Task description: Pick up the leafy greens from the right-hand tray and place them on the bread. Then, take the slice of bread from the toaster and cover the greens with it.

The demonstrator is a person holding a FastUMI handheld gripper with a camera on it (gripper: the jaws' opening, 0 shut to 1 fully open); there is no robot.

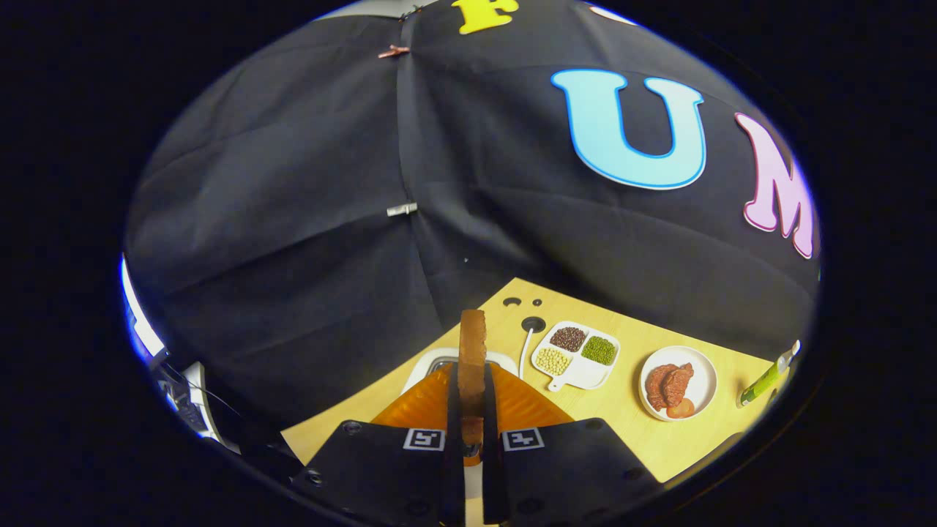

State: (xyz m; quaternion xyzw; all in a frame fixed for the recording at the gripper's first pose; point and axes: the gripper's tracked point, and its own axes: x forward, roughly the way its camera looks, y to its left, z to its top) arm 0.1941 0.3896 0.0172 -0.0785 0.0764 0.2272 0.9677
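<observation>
Black cloth hangs as the booth wall behind a pale wooden surface (644, 432) that I see from above and at an angle. My tool (472, 432) is nearly closed, its two black fingers (453, 439) pressed against both flat faces of a brown toasted slice of bread (472, 351), which stands upright on edge between them and rises well beyond the fingertips. Directly under the slice sits an orange toaster with a white top rim (424, 402), its slot hidden behind the bread and fingers. A thin white cord (525, 348) runs from the toaster toward a round dark hole in the surface. Just right of the toaster lies a white divided tray with a short handle (582, 373), holding reddish-brown beans, green beans and pale yellow beans in separate compartments. Further right is a round white plate (699, 377) carrying brown meat pieces and an orange-red slice. Near the far right edge lies a green-handled utensil (765, 380).
</observation>
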